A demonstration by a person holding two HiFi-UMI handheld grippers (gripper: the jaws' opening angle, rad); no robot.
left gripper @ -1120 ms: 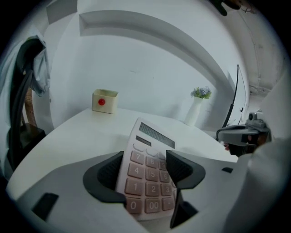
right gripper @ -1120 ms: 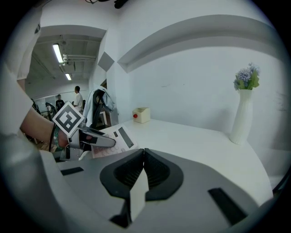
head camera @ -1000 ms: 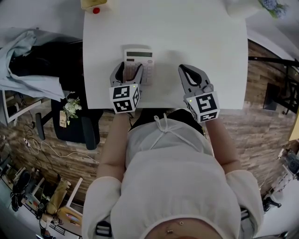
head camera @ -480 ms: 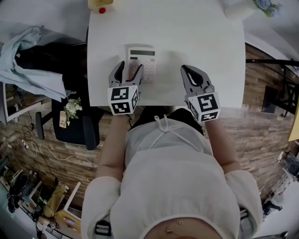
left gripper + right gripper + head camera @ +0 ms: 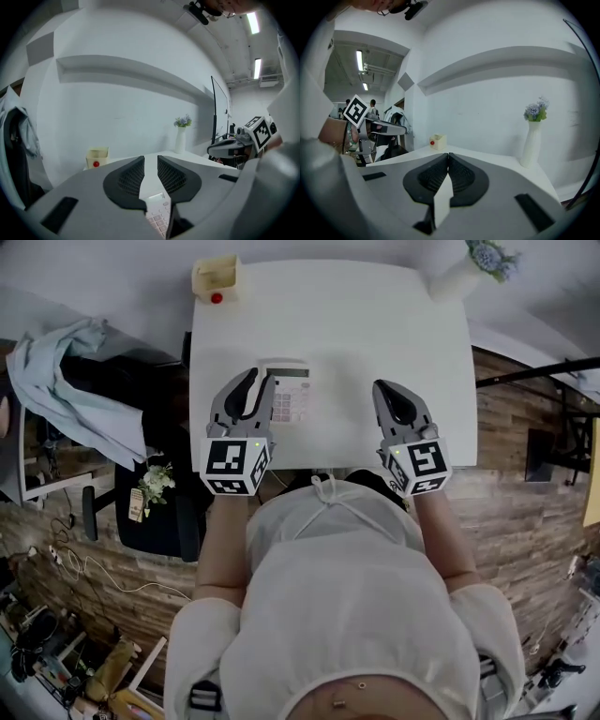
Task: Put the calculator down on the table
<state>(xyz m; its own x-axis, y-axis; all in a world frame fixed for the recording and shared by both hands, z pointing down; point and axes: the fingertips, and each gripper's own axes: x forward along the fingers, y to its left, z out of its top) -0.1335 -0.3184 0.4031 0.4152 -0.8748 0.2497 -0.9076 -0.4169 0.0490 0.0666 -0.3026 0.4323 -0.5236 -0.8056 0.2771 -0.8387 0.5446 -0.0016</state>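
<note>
We see the calculator (image 5: pixel 292 399) lying flat on the white bench (image 5: pixel 375 324) near its front edge. In the head view its left side is covered by our left tool (image 5: pixel 262 377), whose jaws have just been closing and stand a narrow gap apart, gripping nothing, with only the keys showing below through the gap. Our right tool (image 5: pixel 386 386) hangs well to the calculator's right, clenched tip to tip and empty. At the back stand a yellow box (image 5: pixel 216 279) at the left corner and a vase (image 5: pixel 457 277) at the right, and a pale cloth (image 5: pixel 56 381) lies off the bench's left edge.
</note>
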